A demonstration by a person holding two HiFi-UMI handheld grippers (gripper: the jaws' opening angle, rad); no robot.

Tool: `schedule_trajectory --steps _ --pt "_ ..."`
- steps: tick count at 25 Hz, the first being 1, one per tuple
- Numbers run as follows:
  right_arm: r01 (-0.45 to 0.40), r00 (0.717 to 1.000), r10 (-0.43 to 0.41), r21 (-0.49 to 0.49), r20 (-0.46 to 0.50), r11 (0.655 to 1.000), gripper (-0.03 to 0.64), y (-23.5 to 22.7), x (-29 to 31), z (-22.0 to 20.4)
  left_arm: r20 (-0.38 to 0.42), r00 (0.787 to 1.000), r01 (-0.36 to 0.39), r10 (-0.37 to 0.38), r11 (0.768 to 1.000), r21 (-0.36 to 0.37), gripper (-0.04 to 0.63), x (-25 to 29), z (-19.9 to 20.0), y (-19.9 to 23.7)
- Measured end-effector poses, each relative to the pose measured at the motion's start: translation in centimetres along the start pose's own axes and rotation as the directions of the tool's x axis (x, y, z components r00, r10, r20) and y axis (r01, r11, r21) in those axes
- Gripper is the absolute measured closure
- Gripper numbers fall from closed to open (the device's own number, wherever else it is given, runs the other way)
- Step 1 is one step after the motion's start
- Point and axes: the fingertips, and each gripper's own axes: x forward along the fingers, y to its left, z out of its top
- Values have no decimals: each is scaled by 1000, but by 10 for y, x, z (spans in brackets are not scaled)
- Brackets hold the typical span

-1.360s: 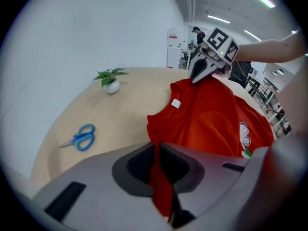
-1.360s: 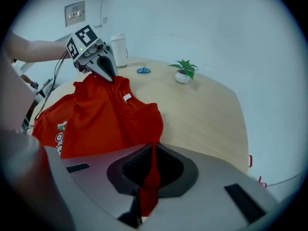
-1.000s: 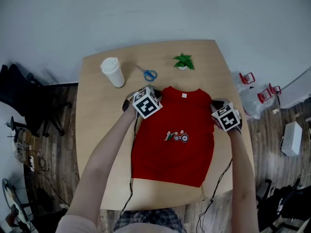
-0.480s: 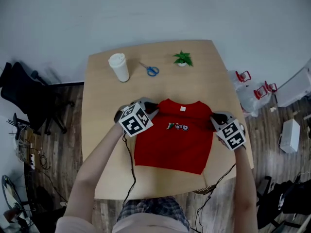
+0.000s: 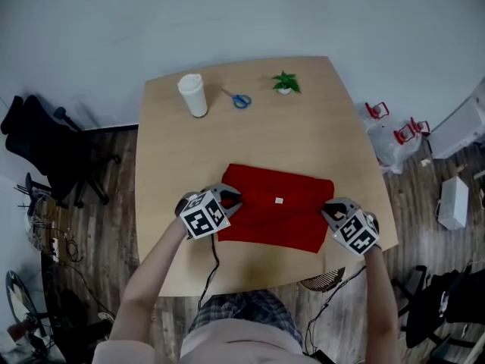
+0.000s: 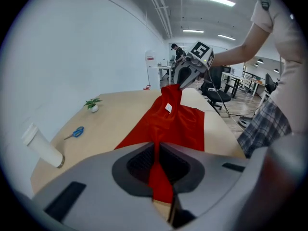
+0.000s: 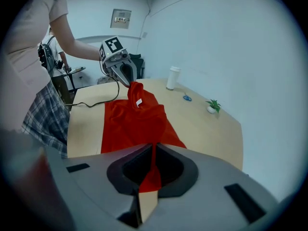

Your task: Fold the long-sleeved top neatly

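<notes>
The red long-sleeved top point(image 5: 276, 214) lies on the wooden table point(image 5: 174, 165) as a wide band, its upper part doubled over toward me and the white neck label point(image 5: 279, 200) facing up. My left gripper point(image 5: 229, 201) is shut on the top's left shoulder edge. My right gripper point(image 5: 326, 210) is shut on the right shoulder edge. In the left gripper view red cloth point(image 6: 156, 174) is pinched between the jaws and stretches to the right gripper point(image 6: 185, 78). In the right gripper view the cloth point(image 7: 152, 172) runs from the jaws to the left gripper point(image 7: 122, 76).
At the table's far side stand a white paper cup point(image 5: 192, 95), blue-handled scissors point(image 5: 239, 100) and a small potted plant point(image 5: 286, 83). A black office chair point(image 5: 45, 146) stands left of the table. Cables hang over the near edge point(image 5: 212, 268).
Both grippers have drawn the top's shoulders toward me, over its lower half. The printed picture on the chest is now covered and the top shows half as long.
</notes>
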Motion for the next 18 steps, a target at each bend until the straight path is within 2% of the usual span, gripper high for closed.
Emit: schedule_trajectory --steps 11,14,18 --pt "-134 987 130 -31 -97 991 583 81 26 -44 -104 990 94 -91 995 17 560 17 -55 -73" --pt "-169 977 162 -39 -139 985 581 98 37 -56 -140 982 131 -130 991 1 560 25 -70 -88" --pt "-204 962 196 -25 -189 979 577 111 49 -70 -178 967 174 -183 983 -65 557 33 -85 -99"
